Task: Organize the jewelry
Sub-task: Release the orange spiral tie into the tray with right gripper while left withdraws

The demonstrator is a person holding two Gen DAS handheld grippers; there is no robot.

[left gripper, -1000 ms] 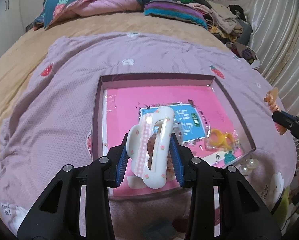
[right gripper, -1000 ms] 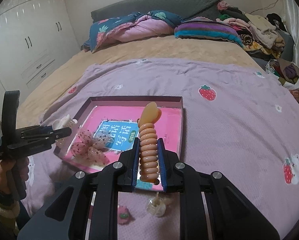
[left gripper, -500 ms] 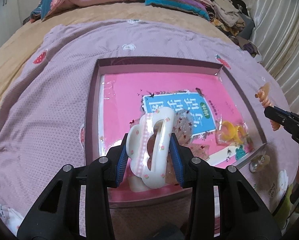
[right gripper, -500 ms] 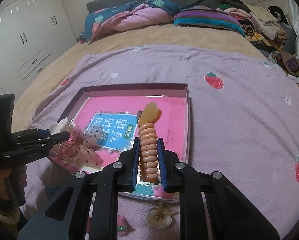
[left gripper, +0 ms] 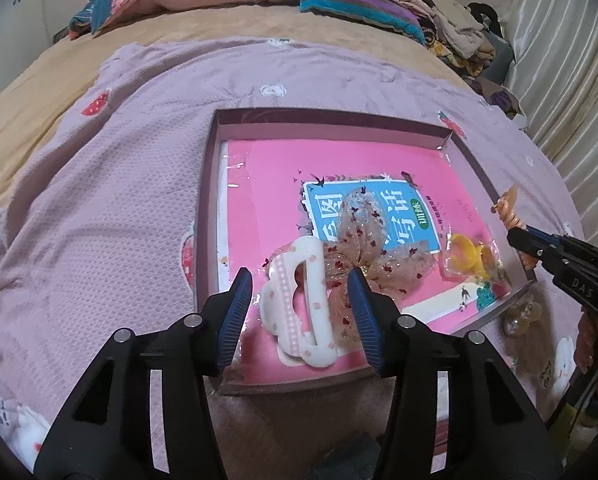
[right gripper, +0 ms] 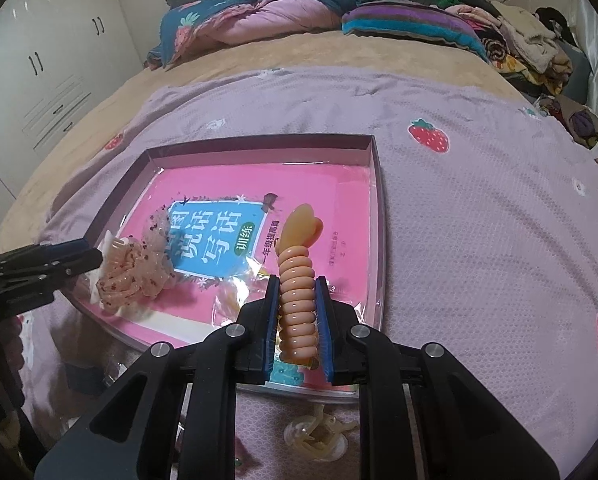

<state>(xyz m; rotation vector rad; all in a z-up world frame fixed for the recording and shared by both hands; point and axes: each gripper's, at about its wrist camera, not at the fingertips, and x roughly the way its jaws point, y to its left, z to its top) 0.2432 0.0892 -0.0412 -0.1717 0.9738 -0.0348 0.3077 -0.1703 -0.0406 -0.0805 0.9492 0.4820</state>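
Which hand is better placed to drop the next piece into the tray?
Right, probably. The right gripper is shut on the peach coil hair tie above the tray. The left gripper has just been opening; its white claw clip already lies in the tray, jaws clear of it.

The right hand-held gripper (right gripper: 297, 322) is clamped on a peach spiral hair tie (right gripper: 297, 280) that stands upright between its blue pads, its heart-shaped charm at twelve o'clock above the coils, over the near right corner of a shallow box lid (right gripper: 373, 148) lined with a pink book cover. At nine o'clock the left hand-held gripper (right gripper: 95, 258) reaches in beside a white hair claw with a sheer speckled bow (right gripper: 133, 276) lying at the lid's left edge. On the lilac strawberry blanket (right gripper: 479, 240) at six o'clock, just outside the lid, lies a clear hair clip (right gripper: 317, 436).
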